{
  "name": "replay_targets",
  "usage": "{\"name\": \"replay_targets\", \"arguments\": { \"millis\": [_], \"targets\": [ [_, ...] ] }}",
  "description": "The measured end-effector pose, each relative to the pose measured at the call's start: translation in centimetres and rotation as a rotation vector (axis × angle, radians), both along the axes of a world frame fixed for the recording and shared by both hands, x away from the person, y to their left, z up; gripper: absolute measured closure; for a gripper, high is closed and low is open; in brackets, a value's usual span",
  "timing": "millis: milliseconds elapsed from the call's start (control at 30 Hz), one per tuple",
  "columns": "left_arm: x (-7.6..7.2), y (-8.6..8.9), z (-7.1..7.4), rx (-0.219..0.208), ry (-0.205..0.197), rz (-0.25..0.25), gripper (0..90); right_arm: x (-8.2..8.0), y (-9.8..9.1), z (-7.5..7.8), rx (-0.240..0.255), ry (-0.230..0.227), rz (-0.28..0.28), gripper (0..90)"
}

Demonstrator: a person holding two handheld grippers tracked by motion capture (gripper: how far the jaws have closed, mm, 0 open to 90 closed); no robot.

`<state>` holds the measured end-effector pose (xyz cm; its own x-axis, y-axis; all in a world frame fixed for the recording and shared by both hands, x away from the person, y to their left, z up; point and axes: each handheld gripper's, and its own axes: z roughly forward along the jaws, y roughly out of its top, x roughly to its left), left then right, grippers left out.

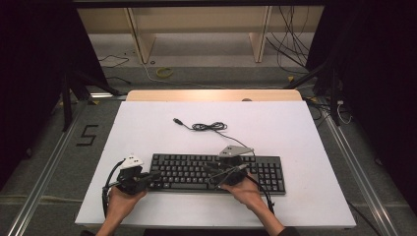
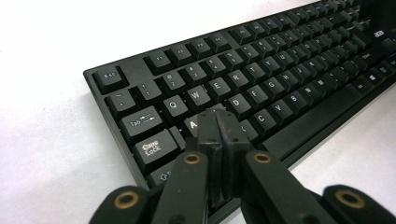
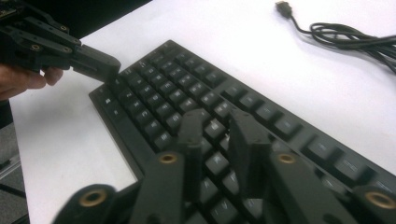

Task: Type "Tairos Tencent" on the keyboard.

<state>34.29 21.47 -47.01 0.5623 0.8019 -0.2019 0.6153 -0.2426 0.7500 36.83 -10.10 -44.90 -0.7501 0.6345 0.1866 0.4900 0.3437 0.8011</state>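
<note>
Right gripper over keyboard, jaws a little apart, nothing between them. Left gripper at keyboard's far end, a hand behind it. Coiled cable on white table, beyond keyboard.

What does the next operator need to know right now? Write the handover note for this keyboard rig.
Left gripper: jaws shut with nothing between them, tips down on the keyboard around the A and S keys, at its left end.
Right gripper: jaws a narrow gap apart, gripping nothing, over the keys near the keyboard's middle.
Keyboard lies flat near the front edge of the white table. Its cable lies loosely coiled behind it, the USB plug free on the table.
Done: both grippers are at the keys.
Left: probably the key pressing itself; no key is visibly pushed down.
</note>
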Motion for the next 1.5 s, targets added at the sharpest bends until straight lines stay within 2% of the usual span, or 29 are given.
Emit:
{"name": "replay_targets", "arguments": {
  "millis": [233,767,967,1500],
  "targets": [
    [0.2,0.2,-0.1,0.015,0.005,0.004,89.3,0.8,2.3,-0.3,-0.019,0.015,0.024,89.3],
    [0.3,0.3,-0.3,0.033,0.033,0.002,89.3,2.6,6.2,-1.8,-0.084,0.061,0.028,90.0],
    [0.4,0.4,-0.4,0.04,0.047,0.008,89.3,3.0,7.0,-2.0,-0.099,0.068,0.033,90.0],
    [0.5,0.3,-0.7,0.06,0.07,0.01,89.3,3.5,7.8,-2.4,-0.111,0.08,0.032,90.0]
  ]
}}
